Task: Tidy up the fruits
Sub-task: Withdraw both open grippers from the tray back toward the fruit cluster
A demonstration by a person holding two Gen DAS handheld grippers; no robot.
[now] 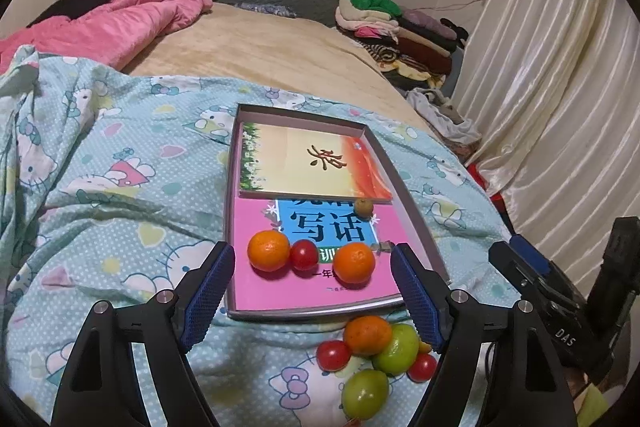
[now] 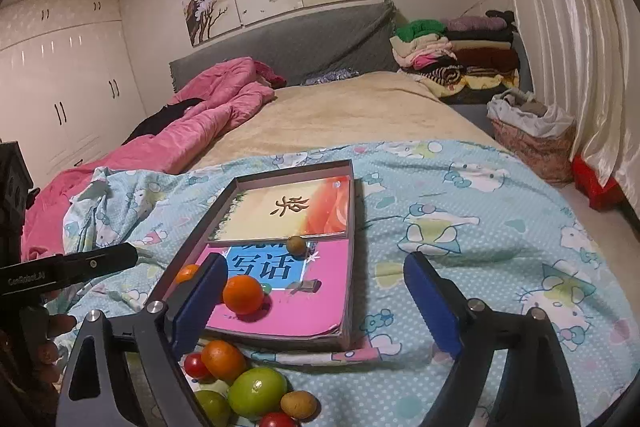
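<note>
A shallow box tray (image 1: 416,215) (image 2: 353,227) lies on the bed with two books inside. On the pink book sit two oranges (image 1: 268,250) (image 1: 354,262), a red tomato (image 1: 304,254) and a small brown fruit (image 1: 364,207) (image 2: 297,245). In front of the tray lies a pile: an orange (image 1: 367,335) (image 2: 223,359), green fruits (image 1: 397,349) (image 2: 257,391), red tomatoes (image 1: 333,355) (image 2: 196,365) and a brown fruit (image 2: 299,404). My left gripper (image 1: 313,291) is open and empty, hovering over the tray's near edge. My right gripper (image 2: 316,303) is open and empty, right of the pile.
The tray rests on a light blue cartoon quilt (image 1: 120,187) (image 2: 480,227). A pink blanket (image 1: 120,15) lies at the back left. Folded clothes (image 2: 452,47) are stacked at the back right. White curtains (image 1: 560,67) hang on the right.
</note>
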